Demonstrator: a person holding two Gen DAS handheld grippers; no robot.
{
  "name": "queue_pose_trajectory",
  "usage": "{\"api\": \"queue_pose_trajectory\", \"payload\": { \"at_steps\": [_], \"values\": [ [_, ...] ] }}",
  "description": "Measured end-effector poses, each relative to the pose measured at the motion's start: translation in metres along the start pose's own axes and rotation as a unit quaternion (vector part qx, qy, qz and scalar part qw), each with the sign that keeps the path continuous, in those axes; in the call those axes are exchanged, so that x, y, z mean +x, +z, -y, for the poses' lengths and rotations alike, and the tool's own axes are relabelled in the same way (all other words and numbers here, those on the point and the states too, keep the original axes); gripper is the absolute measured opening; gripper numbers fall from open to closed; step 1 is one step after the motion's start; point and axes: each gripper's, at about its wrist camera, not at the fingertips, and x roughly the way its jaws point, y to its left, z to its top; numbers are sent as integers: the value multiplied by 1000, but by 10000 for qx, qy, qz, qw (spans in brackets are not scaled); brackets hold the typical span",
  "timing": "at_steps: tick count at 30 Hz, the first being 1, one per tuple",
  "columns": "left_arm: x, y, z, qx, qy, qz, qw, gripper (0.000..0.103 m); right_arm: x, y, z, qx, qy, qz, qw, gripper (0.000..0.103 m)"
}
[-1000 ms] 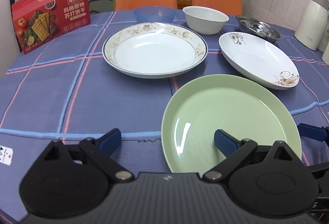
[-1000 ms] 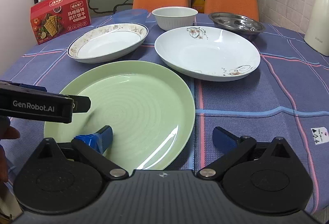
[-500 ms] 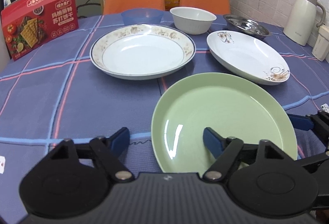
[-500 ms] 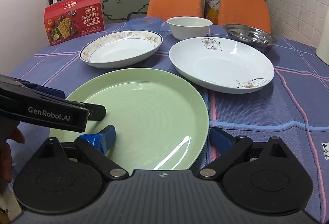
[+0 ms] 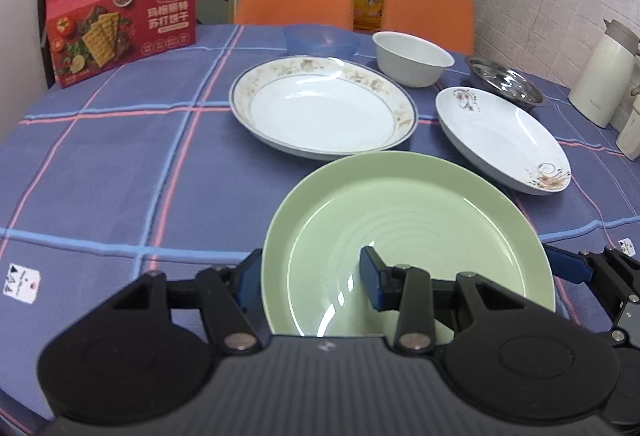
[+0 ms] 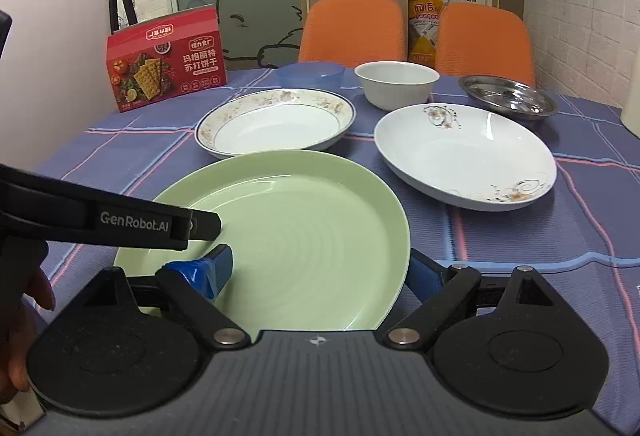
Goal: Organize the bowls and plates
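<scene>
A green plate (image 5: 408, 236) sits nearest me on the blue checked tablecloth; it also shows in the right wrist view (image 6: 288, 236). My left gripper (image 5: 310, 276) straddles its left rim, one finger outside and one inside. My right gripper (image 6: 322, 270) straddles its right rim the same way. Both have narrowed around the rim; contact is unclear. Behind lie a gold-rimmed white plate (image 5: 322, 105), a flower-patterned white plate (image 5: 500, 137), a white bowl (image 5: 412, 61), a blue bowl (image 5: 320, 39) and a steel dish (image 5: 506, 79).
A red cracker box (image 5: 120, 31) stands at the back left. A cream kettle (image 5: 600, 75) stands at the right edge. Two orange chairs (image 6: 356, 27) sit behind the table. The table's near edge lies just below both grippers.
Both grippers moved forward onto the green plate's rim, and their fingers narrowed around its left and right edges. The plate looks closer and a little higher in both views.
</scene>
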Motion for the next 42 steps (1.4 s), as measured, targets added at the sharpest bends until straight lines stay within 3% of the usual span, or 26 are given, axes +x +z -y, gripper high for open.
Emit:
{"api": "queue_pose_trajectory", "payload": {
  "at_steps": [6,14,15,16,18,22,35,42],
  "values": [
    [-1,-4,-24,-126,283,-47,9995,39,14,-2,-21,-52,343,-117,9993,79],
    [10,-2,-22,-77,238,2,9997,41,22,-3,-18,40,310,-205,9993,80],
    [10,-2,-22,-75,236,18,9997,44,22,-4,-20,-27,296,-201,9994,81],
    [11,-2,-22,-81,211,4,9997,57,22,-4,-22,-119,278,-216,9993,81],
    [12,-2,-22,-104,121,-40,9999,70,23,-4,-23,-209,378,-258,9987,81],
    [7,0,-25,-144,129,73,9998,72,15,2,-16,-14,498,-256,9984,79],
    [-3,27,-37,-307,232,393,9985,72,5,22,-7,-287,115,-15,9995,80],
    [11,61,-46,-280,281,476,9981,72,18,47,-1,-405,166,12,9990,80]
  ]
}}
